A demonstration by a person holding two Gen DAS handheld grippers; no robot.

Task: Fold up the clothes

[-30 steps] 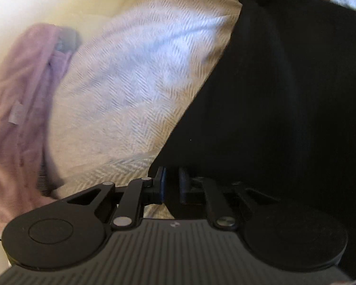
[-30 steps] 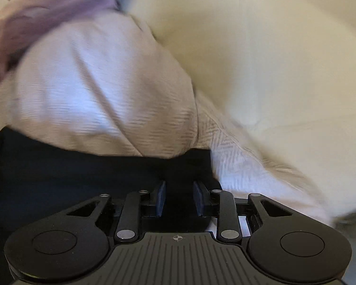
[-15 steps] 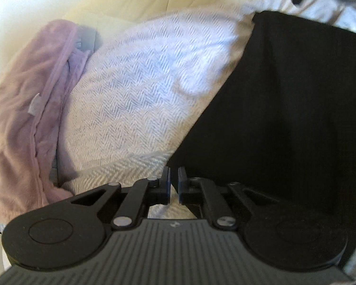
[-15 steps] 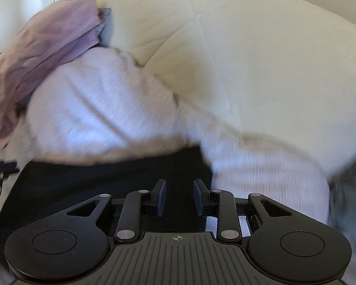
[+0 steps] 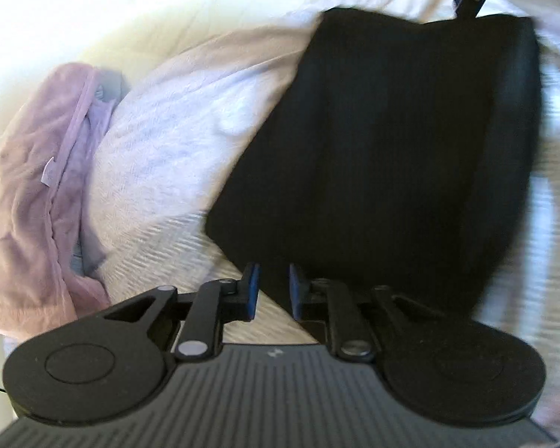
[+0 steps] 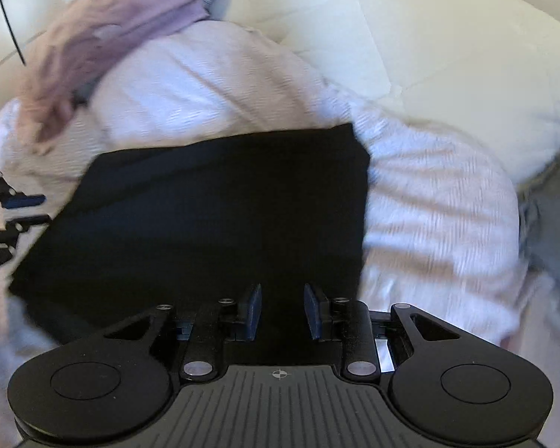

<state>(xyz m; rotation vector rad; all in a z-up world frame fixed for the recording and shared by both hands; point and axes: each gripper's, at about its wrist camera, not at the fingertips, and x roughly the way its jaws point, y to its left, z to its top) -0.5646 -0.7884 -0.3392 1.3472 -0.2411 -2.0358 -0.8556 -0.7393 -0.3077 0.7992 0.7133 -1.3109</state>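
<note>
Bed (image 6: 448,37): white herringbone blanket (image 5: 175,142) spread over it.
Black garment (image 6: 220,205): flat rectangle mid-blanket, straight ahead of both grippers.
Left hand-held gripper (image 5: 271,291): parted, empty, at its corner.
Right hand-held gripper (image 6: 282,311): parted, empty, over its near edge.

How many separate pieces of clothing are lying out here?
2 for sure: a folded black garment flat on the white blanket, and a crumpled pink garment at the blanket's far left. Something grey peeks from under it, maybe another.
</note>
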